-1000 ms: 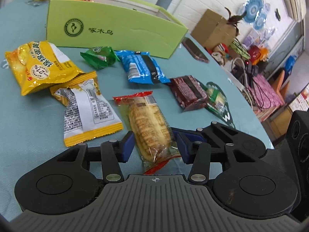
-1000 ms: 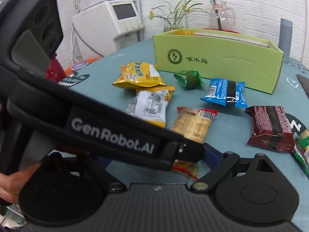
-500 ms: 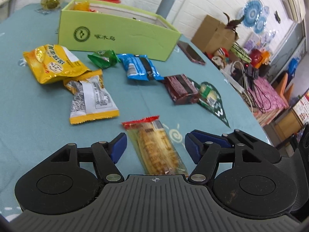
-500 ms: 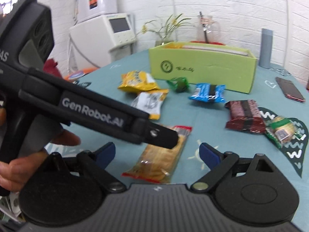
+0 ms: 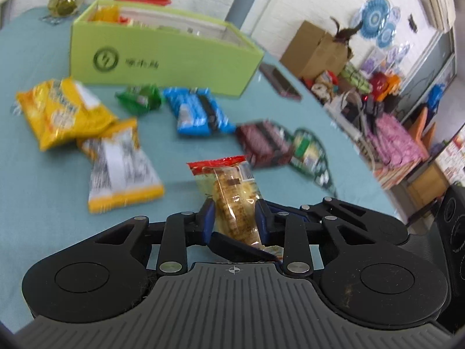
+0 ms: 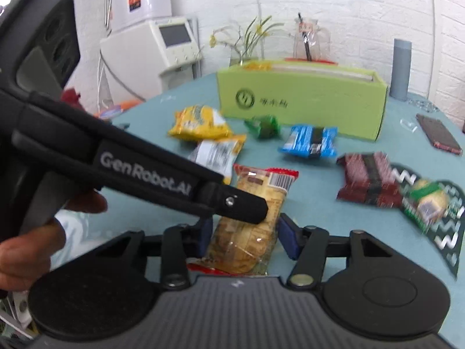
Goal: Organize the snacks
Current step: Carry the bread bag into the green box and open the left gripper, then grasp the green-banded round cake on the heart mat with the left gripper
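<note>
Both grippers clamp the same cracker pack (image 5: 232, 200): the left gripper (image 5: 234, 218) has just closed, blue pads pinching the pack's sides at lower centre of its view, red top seal pointing up. In the right wrist view the right gripper (image 6: 242, 238) has also just closed, w/ the pack's lower half between its pads; left pad contact is hidden behind the left tool's black finger, so grip there looks firm but can't fully tell. A hand (image 6: 32, 247) holds the left tool at lower left. The pack looks lifted off the teal table (image 5: 43, 174). Other snacks lie mid-frame: yellow bag (image 5: 64, 113), white bag (image 5: 122, 168), green pack (image 5: 139, 99), blue pack (image 5: 197, 110), brown pack (image 5: 261, 142). Green box (image 5: 162, 61) stands upper centre, behind them.
</note>
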Motion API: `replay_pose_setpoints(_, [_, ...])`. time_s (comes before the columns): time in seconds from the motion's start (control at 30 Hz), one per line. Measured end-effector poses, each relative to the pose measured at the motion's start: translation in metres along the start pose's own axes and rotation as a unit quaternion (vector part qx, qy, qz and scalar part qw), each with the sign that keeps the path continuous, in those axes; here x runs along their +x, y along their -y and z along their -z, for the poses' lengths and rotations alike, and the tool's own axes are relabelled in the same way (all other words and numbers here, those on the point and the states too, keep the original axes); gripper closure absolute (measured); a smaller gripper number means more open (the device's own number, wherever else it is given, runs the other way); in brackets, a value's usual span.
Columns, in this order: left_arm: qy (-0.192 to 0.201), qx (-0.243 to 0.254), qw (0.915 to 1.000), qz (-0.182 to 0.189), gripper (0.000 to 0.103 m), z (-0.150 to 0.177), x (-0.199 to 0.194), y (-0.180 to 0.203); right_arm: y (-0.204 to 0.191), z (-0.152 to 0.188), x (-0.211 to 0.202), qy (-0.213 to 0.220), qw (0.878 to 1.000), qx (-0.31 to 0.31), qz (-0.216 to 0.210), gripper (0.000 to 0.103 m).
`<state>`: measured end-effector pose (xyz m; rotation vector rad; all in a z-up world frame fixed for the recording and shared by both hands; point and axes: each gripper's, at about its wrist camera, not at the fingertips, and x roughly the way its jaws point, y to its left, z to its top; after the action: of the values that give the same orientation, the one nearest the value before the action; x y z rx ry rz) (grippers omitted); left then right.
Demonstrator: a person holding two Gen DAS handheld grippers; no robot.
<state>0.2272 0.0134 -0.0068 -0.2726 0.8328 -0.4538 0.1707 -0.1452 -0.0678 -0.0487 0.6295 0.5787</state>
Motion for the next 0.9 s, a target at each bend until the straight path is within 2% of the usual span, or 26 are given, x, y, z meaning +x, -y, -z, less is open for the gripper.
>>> replay_pose_setpoints(0.1, [0.023, 0.01, 0.9997, 0.001, 0.096, -0.037, 0.005, 0.005, 0.013, -0.035, 0.009, 0.03, 0.999, -0.023, 0.023, 0.042])
replay_pose_setpoints(0.23, [0.065, 0.037, 0.9971, -0.013, 0.095, -0.107, 0.02, 0.013, 0.04, -0.089, 0.037, 0.06, 0.996, -0.052, 0.048, 0.042])
replay_pose_setpoints(0.33, [0.079, 0.047, 0.9955, -0.022, 0.094, -0.157, 0.039, 0.011, 0.071, -0.134, 0.066, 0.065, 0.995, -0.056, 0.053, 0.042])
replay_pose_setpoints(0.43, [0.08, 0.051, 0.9946, -0.042, 0.094, -0.202, 0.067, -0.001, 0.102, -0.17, 0.105, 0.047, 0.997, -0.041, 0.038, 0.043])
replay_pose_setpoints(0.5, [0.071, 0.048, 0.9947, -0.057, 0.094, -0.221, 0.087, -0.014, 0.118, -0.185, 0.135, 0.026, 0.999, -0.032, 0.026, 0.043])
replay_pose_setpoints(0.63, [0.036, 0.031, 0.9949, -0.089, 0.095, -0.234, 0.129, -0.05, 0.13, -0.19, 0.195, -0.03, 0.999, -0.022, -0.001, 0.042])
replay_pose_setpoints(0.7, [0.03, 0.034, 0.9944, -0.095, 0.087, -0.231, 0.143, -0.063, 0.131, -0.187, 0.217, -0.059, 0.998, -0.023, -0.012, 0.034])
replay_pose_setpoints(0.73, [0.034, 0.037, 0.9946, -0.091, 0.072, -0.228, 0.144, -0.068, 0.13, -0.186, 0.224, -0.061, 0.998, -0.026, -0.01, 0.028])
replay_pose_setpoints(0.77, [0.038, 0.037, 0.9944, -0.092, 0.067, -0.227, 0.144, -0.069, 0.129, -0.185, 0.224, -0.062, 0.998, -0.021, -0.013, 0.026])
replay_pose_setpoints(0.8, [0.044, 0.04, 0.9939, -0.093, 0.064, -0.227, 0.142, -0.07, 0.129, -0.186, 0.224, -0.061, 0.998, -0.021, -0.016, 0.024])
replay_pose_setpoints(0.83, [0.053, 0.046, 0.9935, -0.09, 0.055, -0.228, 0.137, -0.068, 0.128, -0.187, 0.222, -0.056, 0.998, -0.022, -0.016, 0.018])
replay_pose_setpoints(0.87, [0.062, 0.047, 0.9931, -0.087, 0.049, -0.228, 0.131, -0.066, 0.127, -0.186, 0.215, -0.048, 0.998, -0.026, -0.01, 0.006])
replay_pose_setpoints(0.9, [0.074, 0.049, 0.9926, -0.083, 0.045, -0.227, 0.122, -0.062, 0.124, -0.187, 0.207, -0.037, 0.999, -0.03, -0.003, 0.004])
